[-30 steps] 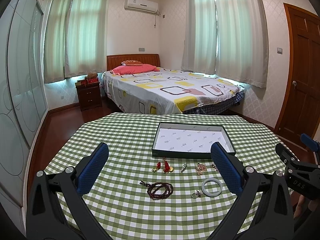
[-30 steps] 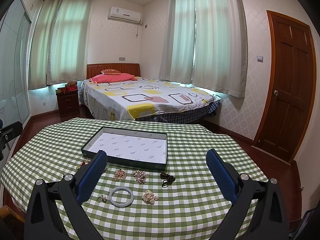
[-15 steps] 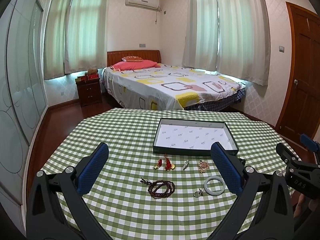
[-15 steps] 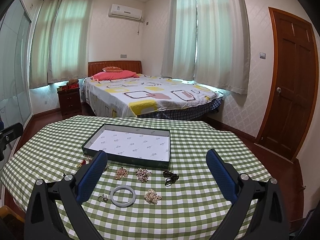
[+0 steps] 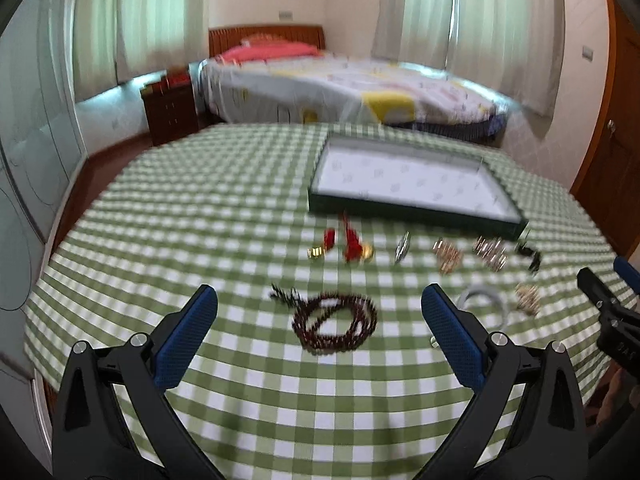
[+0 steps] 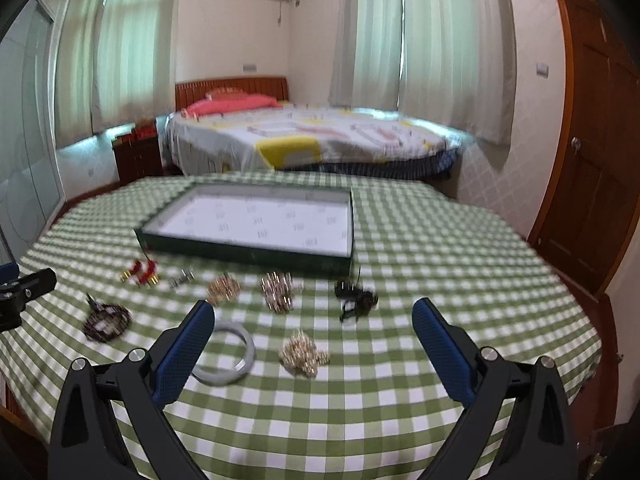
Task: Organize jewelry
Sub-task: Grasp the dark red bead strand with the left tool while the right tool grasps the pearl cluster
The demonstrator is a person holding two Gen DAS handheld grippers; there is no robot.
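A dark green tray with a white lining (image 5: pixel 416 207) (image 6: pixel 248 256) lies on the green checked tablecloth. Jewelry lies in front of it: a dark red bead necklace (image 5: pixel 335 322) (image 6: pixel 106 320), red tasselled charms (image 5: pixel 348 246) (image 6: pixel 140 272), a silver piece (image 5: pixel 402 250), gold clusters (image 5: pixel 448 258) (image 6: pixel 302 354), a white bangle (image 5: pixel 484 300) (image 6: pixel 228 354) and a black piece (image 6: pixel 356 300). My left gripper (image 5: pixel 320 312) is open and empty, above the necklace. My right gripper (image 6: pixel 312 320) is open and empty, above the bangle and a gold cluster.
The round table (image 6: pixel 440 248) stands in a bedroom with a bed (image 6: pixel 304 140) behind it, a nightstand (image 5: pixel 170 114) at the back left and a wooden door (image 6: pixel 592 140) at the right. The right gripper shows at the left view's right edge (image 5: pixel 612 312).
Both grippers have tilted down and moved closer to the table; the jewelry now sits between their fingers. Both views are motion blurred. Nothing was picked up.
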